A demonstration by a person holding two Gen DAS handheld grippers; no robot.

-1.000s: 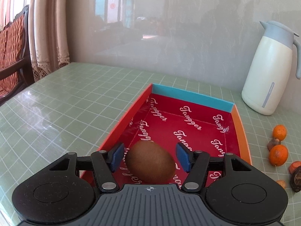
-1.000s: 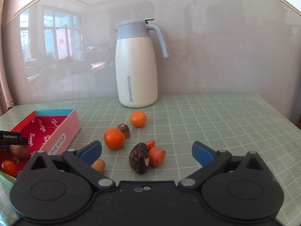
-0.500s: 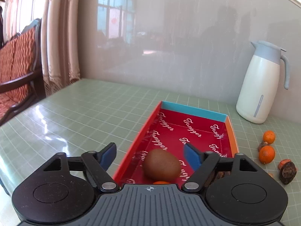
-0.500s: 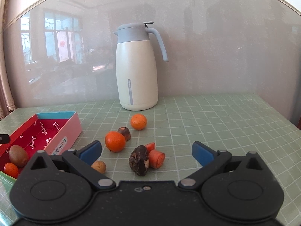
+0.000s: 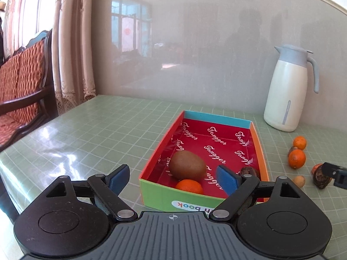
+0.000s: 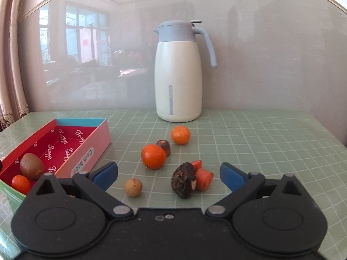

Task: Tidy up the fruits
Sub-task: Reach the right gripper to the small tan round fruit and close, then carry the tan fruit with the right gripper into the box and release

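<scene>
A brown kiwi [image 5: 187, 167] lies in the red-lined box [image 5: 259, 149] beside a small orange [image 5: 189, 186] and a dark wrinkled fruit [image 5: 249, 170]. My left gripper [image 5: 174, 178] hangs in front of the box's near end, its jaws opening with nothing gripped. On the table, my right gripper [image 6: 169, 174] is wide, its jaws closing slightly, nothing pressed. Ahead of it lie a dark wrinkled fruit [image 6: 183, 179], carrot pieces [image 6: 203, 177], a small tan ball fruit [image 6: 133, 186], two oranges [image 6: 153, 156] [image 6: 180, 135] and a brown fruit [image 6: 164, 146]. The box [image 6: 91, 149] sits left.
A white thermos jug [image 6: 179, 82] stands at the back against the wall. The green checked tablecloth [image 6: 260, 147] covers the table. A wooden chair with red cushions [image 5: 19, 82] and curtains [image 5: 71, 43] stand at the left beyond the table edge.
My left gripper opened off the kiwi and drew back and up, leaving the kiwi lying in the box. The right gripper shifted slightly; the loose fruits look nearer.
</scene>
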